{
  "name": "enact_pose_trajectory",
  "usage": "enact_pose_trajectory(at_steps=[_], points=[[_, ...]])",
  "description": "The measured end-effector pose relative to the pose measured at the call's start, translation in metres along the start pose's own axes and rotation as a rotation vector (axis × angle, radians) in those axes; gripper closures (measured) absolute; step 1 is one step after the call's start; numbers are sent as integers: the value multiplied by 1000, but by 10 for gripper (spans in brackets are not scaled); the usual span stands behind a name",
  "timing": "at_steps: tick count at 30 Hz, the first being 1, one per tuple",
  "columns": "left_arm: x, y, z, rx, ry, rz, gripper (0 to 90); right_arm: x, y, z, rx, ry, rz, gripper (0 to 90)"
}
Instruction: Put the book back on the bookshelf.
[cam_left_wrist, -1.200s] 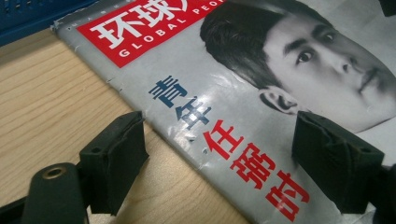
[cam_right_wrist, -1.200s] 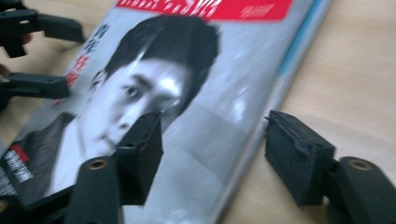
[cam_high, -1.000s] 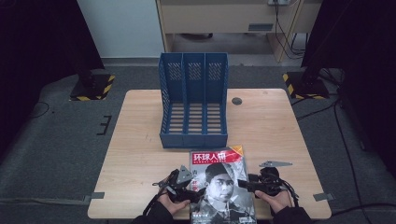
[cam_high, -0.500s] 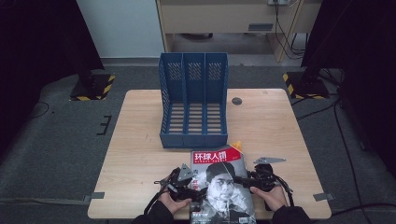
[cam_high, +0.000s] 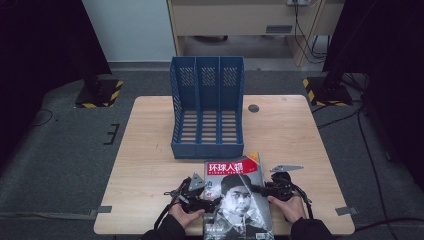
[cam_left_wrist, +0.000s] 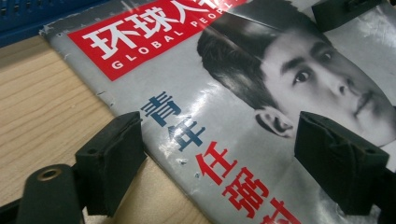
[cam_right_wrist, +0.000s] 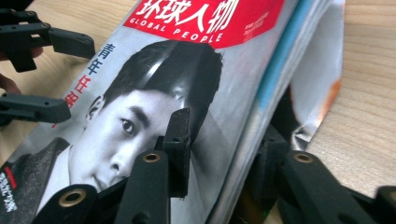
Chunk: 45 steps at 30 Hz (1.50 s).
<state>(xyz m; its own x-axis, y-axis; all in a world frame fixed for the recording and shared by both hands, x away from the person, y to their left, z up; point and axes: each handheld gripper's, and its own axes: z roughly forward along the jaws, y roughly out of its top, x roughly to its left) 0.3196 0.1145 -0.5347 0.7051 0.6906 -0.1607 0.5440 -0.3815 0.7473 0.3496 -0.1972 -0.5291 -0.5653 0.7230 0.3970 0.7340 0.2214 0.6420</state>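
1. While the magazine (cam_high: 239, 197) lies at the near edge of the counter (cam_high: 150, 165), just in front of the blue file rack (cam_high: 207, 107), the step in hand looks like lifting it by both side edges; raising the two sides together should keep the pages from sagging or slipping.
2. The left gripper (cam_left_wrist: 219, 163) has its jaws spread wide, one over bare wood and the other above the cover; they straddle the magazine's left edge and grip nothing yet.
3. The right gripper (cam_right_wrist: 224, 154) has its jaws clenched on the magazine's right edge, one jaw on the cover, the other beneath the pages, tilting that side up off the wood.
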Motion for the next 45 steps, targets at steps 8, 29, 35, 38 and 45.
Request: enact_pose_trajectory(at_steps=[8,29,35,38,45], points=[[5,1,-1,-14,-2,-39,191,3,3,-7,-32,34,-16,835],[8,2,-3,-26,-42,-76,148,13,9,-28,-156,168,-90,870],[8,1,-1,-18,-54,-74,132,13,11,-35,-197,191,-106,870],[9,1,-1,-20,-61,-68,122,15,12,-38,-214,209,-124,870],[9,1,2,-27,-127,-74,90,19,14,-46,-275,277,-156,870]])
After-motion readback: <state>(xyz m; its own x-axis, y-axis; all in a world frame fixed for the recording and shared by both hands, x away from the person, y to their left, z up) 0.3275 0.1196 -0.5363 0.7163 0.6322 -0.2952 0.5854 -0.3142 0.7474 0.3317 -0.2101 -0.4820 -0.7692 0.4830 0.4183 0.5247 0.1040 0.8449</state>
